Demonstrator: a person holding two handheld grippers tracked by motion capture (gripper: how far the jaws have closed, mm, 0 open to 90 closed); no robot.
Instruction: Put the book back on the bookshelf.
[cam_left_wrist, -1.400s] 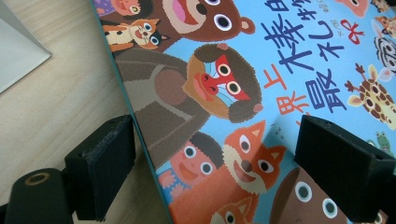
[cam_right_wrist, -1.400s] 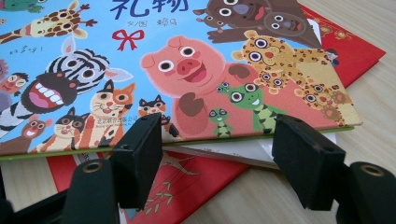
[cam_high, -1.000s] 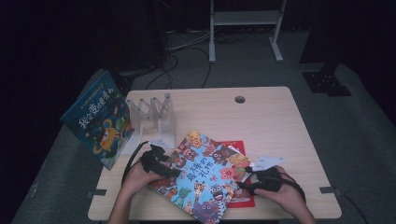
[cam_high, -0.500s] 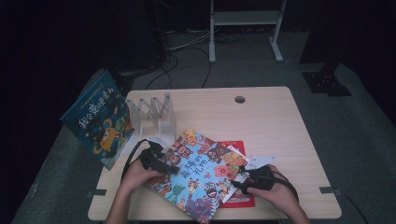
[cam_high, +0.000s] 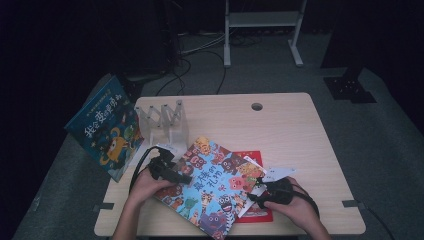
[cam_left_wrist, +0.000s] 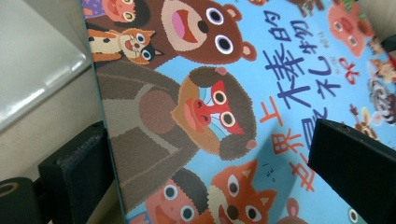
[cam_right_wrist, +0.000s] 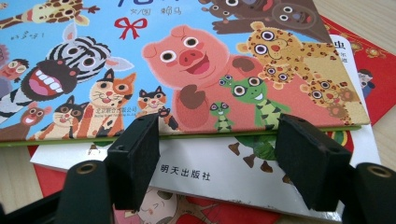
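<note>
Blue book lying on the table at the near edge, over a white book and a red book. Left gripper, at 9 o'clock of the blue book, stands wide, 1 jaw outside the book's edge and 1 above the cover, neither pressing. Right gripper, at 3 o'clock, is about half open and has just been opening; its jaws sit at the blue book's green edge without pinching. To lift well, each gripper should probably close on the blue cover alone, clear of the white book. Titles are partly cut off; how much of the red book lies underneath is hidden. A rack and a second blue book stand at 10 o'clock.
</note>
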